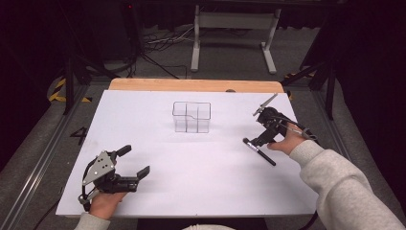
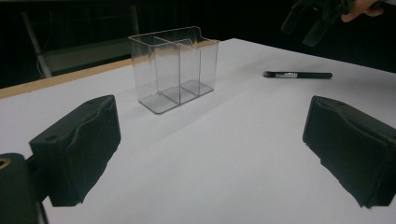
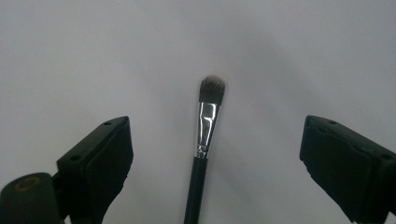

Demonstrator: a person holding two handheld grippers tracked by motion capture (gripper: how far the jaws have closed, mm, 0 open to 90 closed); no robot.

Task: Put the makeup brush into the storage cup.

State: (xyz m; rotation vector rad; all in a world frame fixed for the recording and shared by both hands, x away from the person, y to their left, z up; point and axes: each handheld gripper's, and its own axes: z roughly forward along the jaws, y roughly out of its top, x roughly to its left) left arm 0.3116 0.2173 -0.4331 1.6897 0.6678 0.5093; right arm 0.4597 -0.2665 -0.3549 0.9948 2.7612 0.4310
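Note:
A black makeup brush (image 1: 258,151) with a silver ferrule lies flat on the white table (image 1: 158,143), right of centre. My right gripper (image 1: 257,139) hovers just above it, open, its jaws pointing down at it. In the right gripper view the brush (image 3: 205,135) lies between the spread jaws of that gripper (image 3: 215,163), bristles pointing away, touching neither. A clear plastic organizer (image 1: 191,117) with several compartments stands upright and empty at the table's middle back. My left gripper (image 1: 134,161) rests near the front left, open and empty. From the left gripper (image 2: 215,154) I see the organizer (image 2: 175,67), the brush (image 2: 297,74) and the right gripper (image 2: 317,18).
A wooden strip (image 1: 191,85) runs along the table's far edge. Beyond it, a white metal frame (image 1: 234,28) and cables lie on the dark floor. A painted number marks the floor (image 1: 79,134) at the left.

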